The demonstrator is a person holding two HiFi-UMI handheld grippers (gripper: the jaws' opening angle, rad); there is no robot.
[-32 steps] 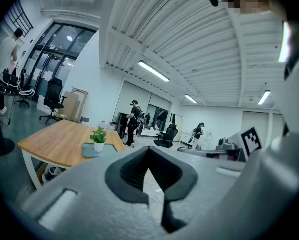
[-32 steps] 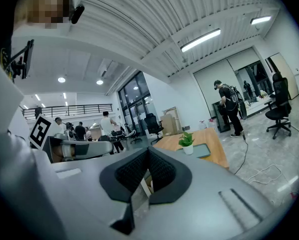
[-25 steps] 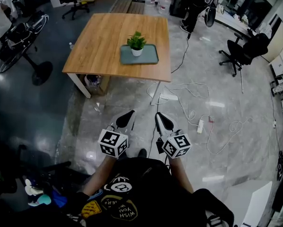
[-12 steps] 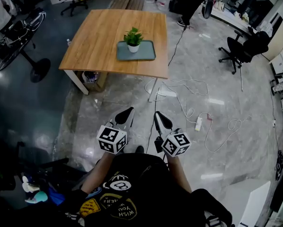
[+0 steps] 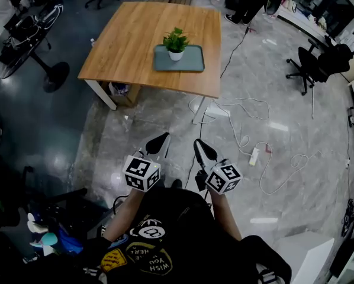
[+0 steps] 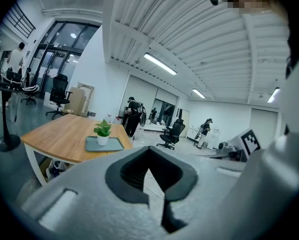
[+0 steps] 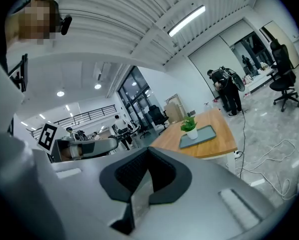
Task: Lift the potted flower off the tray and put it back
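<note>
The potted flower point(image 5: 176, 43), green leaves in a small white pot, stands upright on a grey-green tray point(image 5: 192, 65) on the wooden table point(image 5: 129, 40), far ahead of me. It also shows in the left gripper view, potted flower point(image 6: 103, 132) on tray point(image 6: 113, 145), and in the right gripper view, potted flower point(image 7: 190, 126) on tray point(image 7: 203, 135). My left gripper point(image 5: 159, 141) and right gripper point(image 5: 202, 148) hang side by side close to my body over the floor, well short of the table. Both are shut with nothing in them.
White cables point(image 5: 242, 114) and a power strip point(image 5: 254, 156) lie on the marble floor between me and the table. A black office chair point(image 5: 316, 64) stands at the right, a round-footed stand point(image 5: 55, 76) at the left. A bin point(image 5: 119, 90) sits under the table.
Both grippers have sunk a little, still shut and empty. The table with the flower has shifted slightly to the right in the head view.
</note>
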